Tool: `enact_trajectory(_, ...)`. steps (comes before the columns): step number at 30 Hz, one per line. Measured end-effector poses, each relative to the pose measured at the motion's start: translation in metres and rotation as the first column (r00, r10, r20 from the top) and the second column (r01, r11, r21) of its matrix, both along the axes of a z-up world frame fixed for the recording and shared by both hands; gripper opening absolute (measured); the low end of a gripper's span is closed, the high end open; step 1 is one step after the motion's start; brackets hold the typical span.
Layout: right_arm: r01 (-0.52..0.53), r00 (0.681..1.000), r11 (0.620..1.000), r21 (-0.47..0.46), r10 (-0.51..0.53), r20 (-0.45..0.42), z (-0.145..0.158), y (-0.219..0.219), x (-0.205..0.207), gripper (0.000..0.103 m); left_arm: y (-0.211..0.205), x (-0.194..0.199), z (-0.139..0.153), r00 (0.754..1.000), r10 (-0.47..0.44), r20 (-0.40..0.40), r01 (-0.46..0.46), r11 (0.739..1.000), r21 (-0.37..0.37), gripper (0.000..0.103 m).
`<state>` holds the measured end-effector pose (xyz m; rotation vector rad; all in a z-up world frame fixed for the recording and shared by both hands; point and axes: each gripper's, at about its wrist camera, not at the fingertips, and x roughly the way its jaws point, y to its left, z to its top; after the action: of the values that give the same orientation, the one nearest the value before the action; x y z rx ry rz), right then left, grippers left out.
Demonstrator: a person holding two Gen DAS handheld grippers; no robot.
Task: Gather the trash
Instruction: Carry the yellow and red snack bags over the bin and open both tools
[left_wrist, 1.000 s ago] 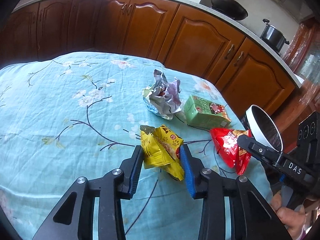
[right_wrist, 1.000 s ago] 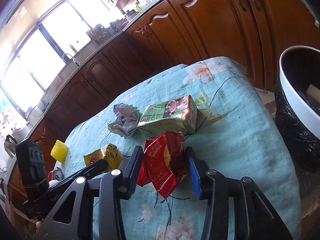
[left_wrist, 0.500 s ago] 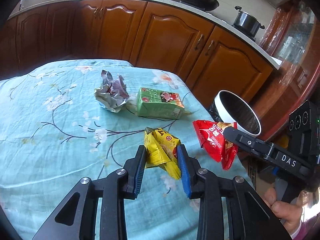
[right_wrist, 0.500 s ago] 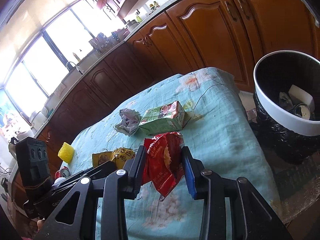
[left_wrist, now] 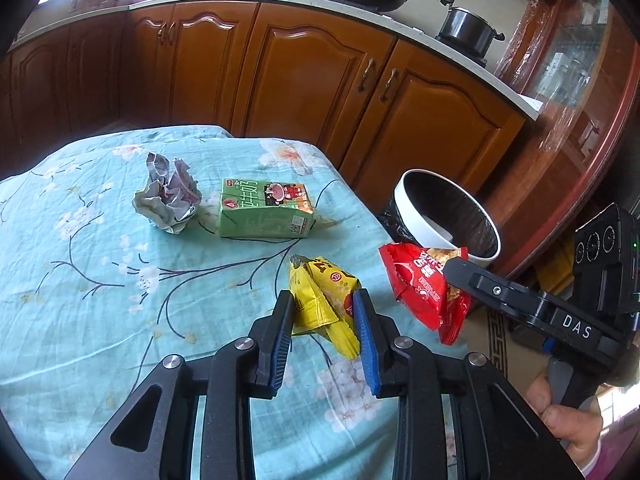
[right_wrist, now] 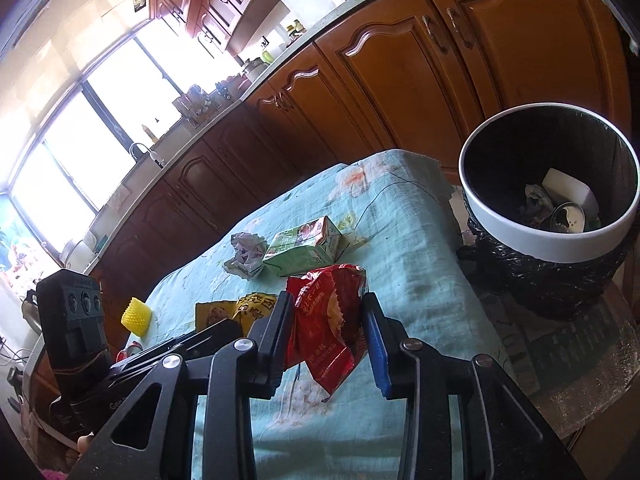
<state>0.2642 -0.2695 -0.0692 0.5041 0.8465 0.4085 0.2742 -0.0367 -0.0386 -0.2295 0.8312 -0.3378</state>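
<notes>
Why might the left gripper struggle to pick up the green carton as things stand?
Probably it cannot yet: the left gripper is shut on the yellow packet, so its jaws are full. The path across the tablecloth to the green carton looks free otherwise.

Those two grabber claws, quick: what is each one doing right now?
Left gripper: closed on the yellow snack bag, lifted off the table.
Right gripper: closed on the red snack bag.

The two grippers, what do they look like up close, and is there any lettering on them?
Both are matte black, angular frames with triangular cut-outs and silver round bolts. The left gripper and the right gripper each have ribbed blue pads inside the fingers. From the left camera, the right one shows white letters "DAS". A pink sleeve shows at the wrist.
</notes>
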Motion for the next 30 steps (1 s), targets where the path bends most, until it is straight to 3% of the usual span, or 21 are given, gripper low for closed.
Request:
enact_trajectory(18,0.133,0.991,0.991,-0.007,-0.133,0.032,0.016,-0.079,-0.003,0.035,-0.064,0.022,0.020,0.991,-0.125,0.041,0.124,0.992,0.017,0.028)
enact_trajectory(30,0.221,0.974,0.973,-0.065,-0.217,0.064,0.030,-0.136,0.016,0.035,-0.120,0.063,0.027,0.972,-0.218,0.082,0.216,0.976,0.041,0.028)
